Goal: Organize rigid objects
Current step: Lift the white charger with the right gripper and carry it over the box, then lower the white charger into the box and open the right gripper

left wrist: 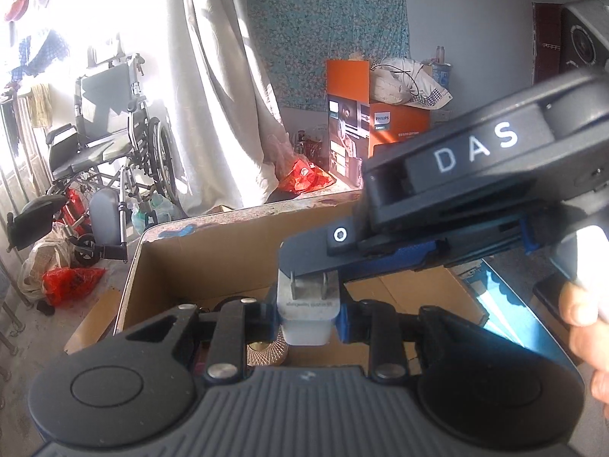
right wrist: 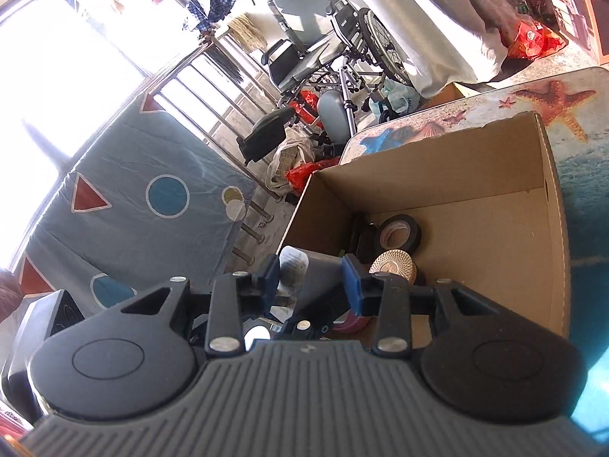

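Note:
A white plug charger [left wrist: 306, 323] with two metal prongs pointing up is clamped between the blue pads of my left gripper [left wrist: 306, 316], above an open cardboard box [left wrist: 213, 259]. My right gripper [left wrist: 308, 261] reaches in from the right, and one of its fingers lies against the prong face. In the right wrist view the charger [right wrist: 293, 266] fills the gap between the pads of the right gripper [right wrist: 312, 278]. Inside the box [right wrist: 437, 179] lie a black tape roll [right wrist: 399, 234] and a gold patterned disc [right wrist: 392, 266]. The disc [left wrist: 266, 354] also shows under the left fingers.
The box stands on a table with a starfish beach print [right wrist: 563, 103]. A hand [left wrist: 586, 327] holds the right gripper. A wheelchair [left wrist: 110, 133] and red bags stand on the floor past the table's left edge. An orange carton [left wrist: 380, 129] stands behind.

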The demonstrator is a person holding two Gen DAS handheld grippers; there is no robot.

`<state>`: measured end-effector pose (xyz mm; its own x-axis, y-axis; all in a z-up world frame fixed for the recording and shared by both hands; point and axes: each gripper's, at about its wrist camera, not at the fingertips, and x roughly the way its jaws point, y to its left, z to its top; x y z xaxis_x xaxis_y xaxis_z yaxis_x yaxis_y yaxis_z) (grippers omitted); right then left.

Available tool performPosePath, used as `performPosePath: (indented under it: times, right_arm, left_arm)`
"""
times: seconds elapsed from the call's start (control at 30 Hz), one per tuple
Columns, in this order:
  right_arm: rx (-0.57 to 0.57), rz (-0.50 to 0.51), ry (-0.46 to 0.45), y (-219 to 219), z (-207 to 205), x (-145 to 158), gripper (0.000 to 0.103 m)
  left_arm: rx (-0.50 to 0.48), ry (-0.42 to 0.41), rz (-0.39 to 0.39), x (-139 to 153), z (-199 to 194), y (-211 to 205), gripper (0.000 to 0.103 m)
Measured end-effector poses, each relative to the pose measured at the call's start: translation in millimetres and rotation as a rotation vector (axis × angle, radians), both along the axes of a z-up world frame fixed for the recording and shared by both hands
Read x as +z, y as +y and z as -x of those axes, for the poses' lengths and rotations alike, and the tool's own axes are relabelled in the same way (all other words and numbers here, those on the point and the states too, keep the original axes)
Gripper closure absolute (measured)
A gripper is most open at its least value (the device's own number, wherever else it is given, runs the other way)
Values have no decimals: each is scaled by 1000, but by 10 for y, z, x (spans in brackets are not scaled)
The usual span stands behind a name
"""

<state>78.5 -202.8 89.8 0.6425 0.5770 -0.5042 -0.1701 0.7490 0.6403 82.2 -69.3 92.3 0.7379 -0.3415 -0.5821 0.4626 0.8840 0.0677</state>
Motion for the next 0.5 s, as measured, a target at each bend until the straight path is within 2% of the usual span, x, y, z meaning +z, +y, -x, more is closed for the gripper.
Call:
performPosePath:
  times: [0.17, 0.37, 0.5]
  right_arm:
    - [0, 43, 96, -136, -639, -160, 65]
    - [21, 82, 208, -218, -1187, -480, 65]
    - [35, 108, 259, -191, -1454, -644, 65]
  left_arm:
    - [21, 137, 17, -139, -535, -155, 75]
    - [67, 288, 37, -401, -1055, -194, 75]
    - [102, 347, 35, -524, -1293, -216, 75]
